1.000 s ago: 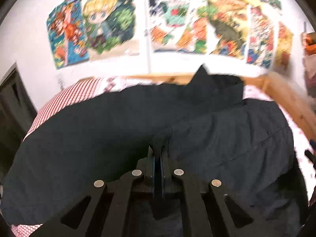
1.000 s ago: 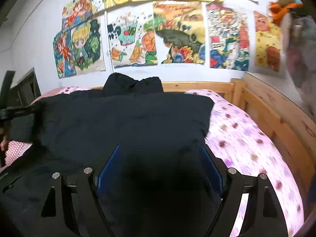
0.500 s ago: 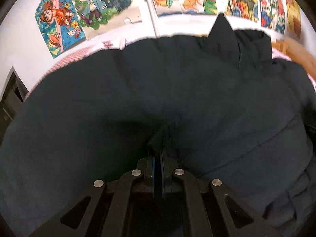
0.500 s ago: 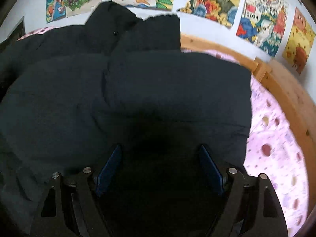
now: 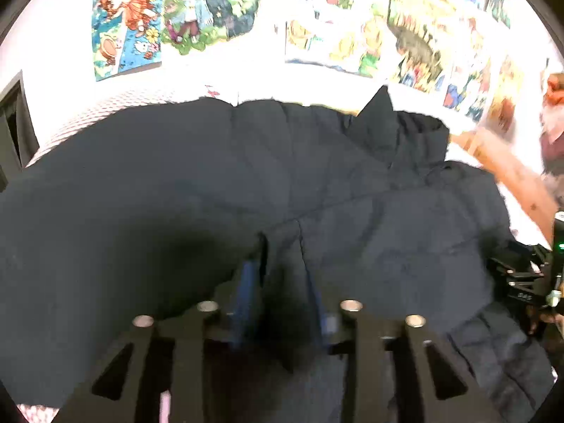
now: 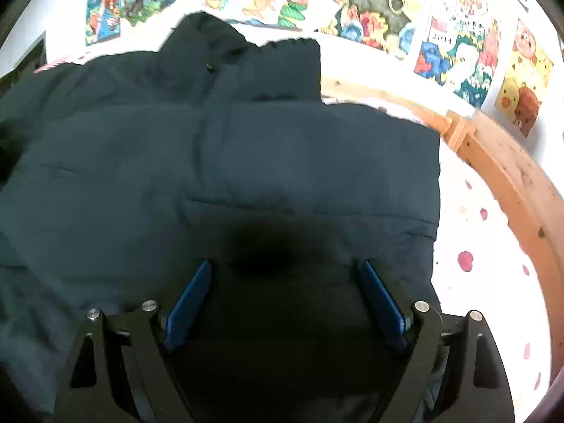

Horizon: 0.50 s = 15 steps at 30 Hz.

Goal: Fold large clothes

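Note:
A large dark navy padded jacket [image 5: 176, 194] lies spread over the bed, its collar [image 5: 380, 123] standing up at the far side. My left gripper [image 5: 280, 275] sits low on the jacket, jaws opening. A raised fold of the fabric stands between the blue pads [image 5: 246, 282], which no longer pinch it. In the right wrist view the jacket [image 6: 246, 158] fills the frame, collar [image 6: 218, 46] at the top. My right gripper [image 6: 285, 282] hovers over its near right part with jaws wide and still opening. Fabric lies below them, unpressed. The right gripper's body [image 5: 528, 282] shows at the left view's right edge.
A wooden bed frame [image 6: 493, 162] curves along the right and far side. The pink-spotted sheet [image 6: 476, 246] shows right of the jacket, and a red-checked cover [image 5: 88, 112] at the far left. Colourful posters [image 5: 176, 10] cover the white wall. Dark furniture [image 5: 14, 123] stands at the left.
My left gripper, shut on a fold of the jacket before, has parted its jaws. Both grippers have sunk toward the jacket, which now fills more of each view. The right jaws stand slightly wider.

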Each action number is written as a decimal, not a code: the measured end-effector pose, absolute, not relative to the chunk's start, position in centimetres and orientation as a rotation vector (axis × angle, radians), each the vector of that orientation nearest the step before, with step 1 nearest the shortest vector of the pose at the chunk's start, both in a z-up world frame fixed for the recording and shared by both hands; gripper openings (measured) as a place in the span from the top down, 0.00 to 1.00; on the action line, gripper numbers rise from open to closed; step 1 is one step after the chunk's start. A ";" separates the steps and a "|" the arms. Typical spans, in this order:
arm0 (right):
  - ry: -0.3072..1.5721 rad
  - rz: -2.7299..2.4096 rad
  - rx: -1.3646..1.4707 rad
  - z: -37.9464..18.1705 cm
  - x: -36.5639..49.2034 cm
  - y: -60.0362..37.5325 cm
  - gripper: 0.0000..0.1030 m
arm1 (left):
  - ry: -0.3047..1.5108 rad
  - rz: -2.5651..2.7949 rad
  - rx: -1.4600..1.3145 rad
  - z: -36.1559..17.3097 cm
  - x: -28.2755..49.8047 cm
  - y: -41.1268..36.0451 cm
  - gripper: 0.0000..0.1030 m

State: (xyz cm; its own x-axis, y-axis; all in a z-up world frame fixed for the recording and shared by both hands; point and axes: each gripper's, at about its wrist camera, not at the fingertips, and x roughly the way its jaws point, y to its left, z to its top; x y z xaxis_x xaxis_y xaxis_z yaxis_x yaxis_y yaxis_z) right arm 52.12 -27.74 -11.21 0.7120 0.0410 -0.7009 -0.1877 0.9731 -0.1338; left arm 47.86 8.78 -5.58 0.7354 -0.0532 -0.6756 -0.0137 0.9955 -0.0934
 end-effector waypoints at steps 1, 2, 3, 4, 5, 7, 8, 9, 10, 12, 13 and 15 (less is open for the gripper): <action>0.766 0.140 -0.206 -10.3 51.5 -27.1 0.19 | 0.726 -0.028 -0.109 -5.0 46.8 9.2 0.41; 0.764 0.153 -0.207 -9.6 51.3 -26.8 0.18 | 0.698 -0.021 -0.128 -4.4 45.4 9.6 0.31; 0.764 0.173 -0.202 -8.6 50.8 -26.1 0.18 | 0.673 -0.014 -0.145 -3.9 44.3 10.1 0.15; 0.761 0.190 -0.198 -7.9 50.6 -25.5 0.18 | 0.646 -0.007 -0.171 -3.2 43.1 10.9 0.13; 0.758 0.212 -0.194 -6.8 50.2 -24.6 0.18 | 0.630 -0.004 -0.204 -2.6 41.7 11.9 0.13; 0.755 0.257 -0.184 -4.9 49.6 -22.5 0.17 | 0.635 0.002 -0.257 -1.8 40.0 14.1 0.13; 0.758 0.275 -0.175 -4.3 49.4 -21.5 0.17 | 0.640 0.017 -0.278 -1.5 39.3 15.1 0.13; 0.764 0.297 -0.164 -3.7 49.1 -20.3 0.16 | 0.644 0.037 -0.301 -1.4 38.3 16.2 0.13; 0.771 0.322 -0.151 -3.2 49.1 -19.0 0.16 | 0.647 0.054 -0.328 -1.5 37.2 17.3 0.12; 0.785 0.362 -0.133 -2.7 48.8 -16.4 0.16 | 0.649 0.101 -0.394 -2.0 34.5 20.1 0.12; 0.788 0.377 -0.132 -2.6 48.8 -15.2 0.16 | 0.645 0.123 -0.429 -2.4 33.5 21.3 0.11; 0.786 0.407 -0.155 -2.8 48.7 -11.9 0.16 | 0.627 0.173 -0.526 -3.5 31.1 24.2 0.11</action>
State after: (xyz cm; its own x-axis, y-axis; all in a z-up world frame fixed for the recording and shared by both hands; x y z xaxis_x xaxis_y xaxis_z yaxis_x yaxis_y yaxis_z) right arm 48.73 -11.91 -2.75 0.6338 0.2970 -0.7142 -0.4111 0.9115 0.0142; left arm 31.12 24.20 -3.49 0.8004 -0.0020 -0.5994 -0.3089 0.8556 -0.4153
